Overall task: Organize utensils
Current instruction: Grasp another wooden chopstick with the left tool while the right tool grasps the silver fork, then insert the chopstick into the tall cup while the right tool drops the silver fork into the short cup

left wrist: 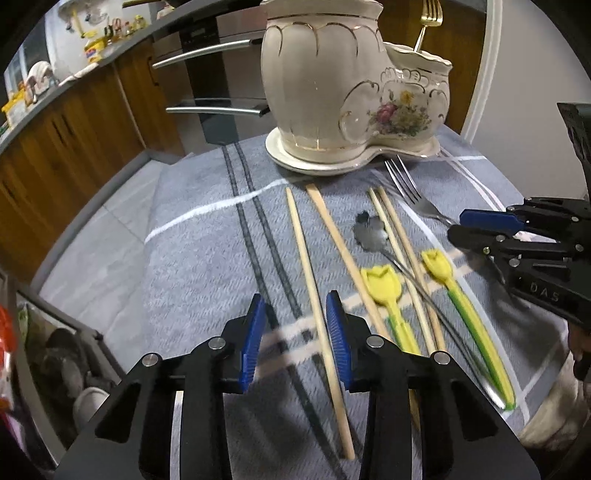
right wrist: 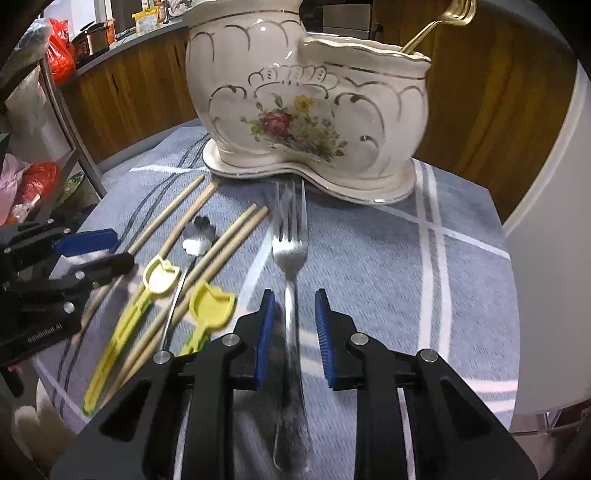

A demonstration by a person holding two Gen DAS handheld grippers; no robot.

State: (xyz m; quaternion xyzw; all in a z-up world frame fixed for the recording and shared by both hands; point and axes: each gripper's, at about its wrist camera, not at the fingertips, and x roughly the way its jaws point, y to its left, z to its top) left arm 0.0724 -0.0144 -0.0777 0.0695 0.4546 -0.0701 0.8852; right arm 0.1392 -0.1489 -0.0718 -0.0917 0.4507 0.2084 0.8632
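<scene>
A cream floral ceramic utensil holder [left wrist: 332, 85] [right wrist: 306, 107] stands at the far side of the table, with a gold fork [left wrist: 428, 22] in its small compartment. On the grey cloth lie several wooden chopsticks [left wrist: 314, 280] [right wrist: 166, 214], two yellow tulip-shaped spoons [left wrist: 384, 291] [right wrist: 207, 310], a flower-shaped steel spoon [left wrist: 369, 230] [right wrist: 197, 240] and a steel fork [left wrist: 413, 192] [right wrist: 290, 254]. My left gripper [left wrist: 297, 332] is open, with one chopstick between its fingers. My right gripper [right wrist: 293, 336] is open, its fingers on either side of the steel fork's handle.
The grey striped cloth [right wrist: 406, 258] covers a small table. Wooden cabinets and an oven [left wrist: 207, 85] stand behind. A shelf with bags [right wrist: 33, 177] is at the left. A white curved object [right wrist: 546, 236] borders the table's right side.
</scene>
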